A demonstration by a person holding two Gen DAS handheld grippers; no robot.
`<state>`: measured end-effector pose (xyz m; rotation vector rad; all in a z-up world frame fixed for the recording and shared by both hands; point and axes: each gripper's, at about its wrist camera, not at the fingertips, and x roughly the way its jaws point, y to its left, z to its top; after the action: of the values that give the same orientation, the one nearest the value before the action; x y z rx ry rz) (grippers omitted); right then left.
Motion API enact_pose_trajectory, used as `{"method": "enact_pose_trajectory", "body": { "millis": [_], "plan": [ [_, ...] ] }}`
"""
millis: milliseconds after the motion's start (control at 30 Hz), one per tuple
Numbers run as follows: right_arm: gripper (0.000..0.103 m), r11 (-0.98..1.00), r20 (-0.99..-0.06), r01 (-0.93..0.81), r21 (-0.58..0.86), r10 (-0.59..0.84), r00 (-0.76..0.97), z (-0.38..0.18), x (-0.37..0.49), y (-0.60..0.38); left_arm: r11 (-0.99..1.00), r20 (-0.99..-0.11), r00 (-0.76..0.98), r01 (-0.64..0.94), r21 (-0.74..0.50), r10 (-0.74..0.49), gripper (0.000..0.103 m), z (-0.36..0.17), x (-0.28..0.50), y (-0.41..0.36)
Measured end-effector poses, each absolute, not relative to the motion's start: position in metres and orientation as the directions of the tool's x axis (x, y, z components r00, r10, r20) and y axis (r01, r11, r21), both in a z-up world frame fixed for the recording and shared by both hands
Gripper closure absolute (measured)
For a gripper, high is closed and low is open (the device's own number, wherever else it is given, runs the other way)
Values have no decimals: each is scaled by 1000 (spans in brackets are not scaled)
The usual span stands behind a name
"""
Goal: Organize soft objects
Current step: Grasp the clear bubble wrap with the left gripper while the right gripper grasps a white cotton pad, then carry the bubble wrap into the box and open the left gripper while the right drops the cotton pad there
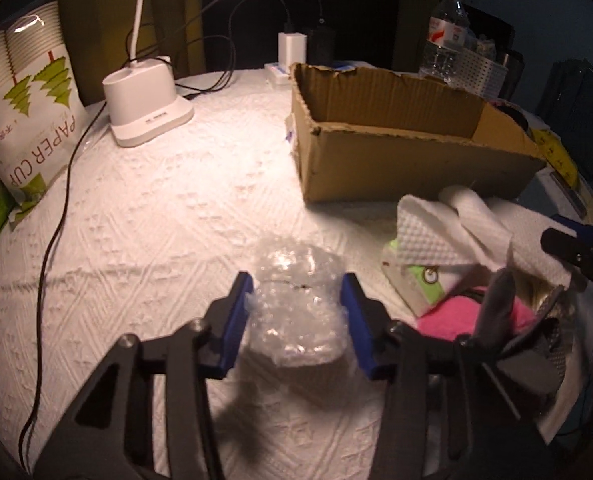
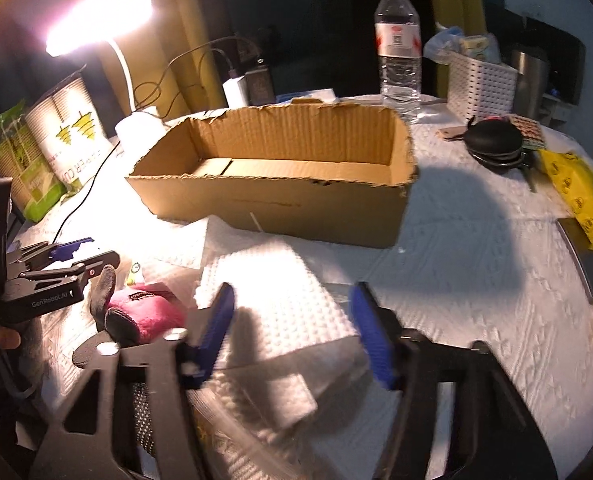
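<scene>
A wad of clear bubble wrap point(image 1: 296, 308) lies on the white tablecloth, and my left gripper point(image 1: 296, 320) is shut on it, both blue pads pressed into its sides. My right gripper point(image 2: 296, 332) holds a folded stack of white paper towel point(image 2: 284, 304), its pads against the stack's left and right edges. Between the two grippers sit a pink plush point(image 2: 148, 308) and a dark sock point(image 2: 104, 288). A green tissue pack point(image 1: 424, 284) lies beside the plush under loose towel sheets. The open cardboard box point(image 2: 296, 208) behind them is empty. The left gripper point(image 2: 84, 252) also shows in the right wrist view.
A lamp base point(image 1: 144, 108) with trailing cables and a paper cup pack point(image 1: 28, 120) stand at the back left. A water bottle point(image 2: 398, 48) and a white basket point(image 2: 480, 84) stand behind the box. A black pouch point(image 2: 492, 140), a yellow pack point(image 2: 576, 188) and a phone point(image 2: 588, 260) lie to the right.
</scene>
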<state>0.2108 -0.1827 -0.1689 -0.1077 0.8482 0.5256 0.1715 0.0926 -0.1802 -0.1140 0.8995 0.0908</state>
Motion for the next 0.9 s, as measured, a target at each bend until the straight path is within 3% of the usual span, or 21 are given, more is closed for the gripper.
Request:
{"method": "enact_pose_trajectory", "body": {
  "millis": [67, 100, 167, 267, 900],
  "plan": [
    [63, 860, -742, -501, 102, 401, 537, -170, 210, -178, 991, -780, 625, -118, -57, 30, 62, -179, 171, 89],
    [76, 855, -742, -509, 96, 402, 536, -170, 209, -177, 991, -774, 633, -110, -71, 14, 62, -179, 170, 90],
    [90, 847, -738, -526, 83, 406, 539, -167, 206, -174, 990, -766, 642, -102, -101, -12, 63, -176, 166, 91],
    [95, 841, -725, -538, 64, 409, 555, -159, 203, -173, 988, -752, 659, -99, -118, -23, 63, -171, 161, 93],
    [96, 857, -532, -515, -18, 428, 731, -69, 161, -186, 989, -597, 799, -14, -149, -79, 63, -98, 127, 80]
  ]
}}
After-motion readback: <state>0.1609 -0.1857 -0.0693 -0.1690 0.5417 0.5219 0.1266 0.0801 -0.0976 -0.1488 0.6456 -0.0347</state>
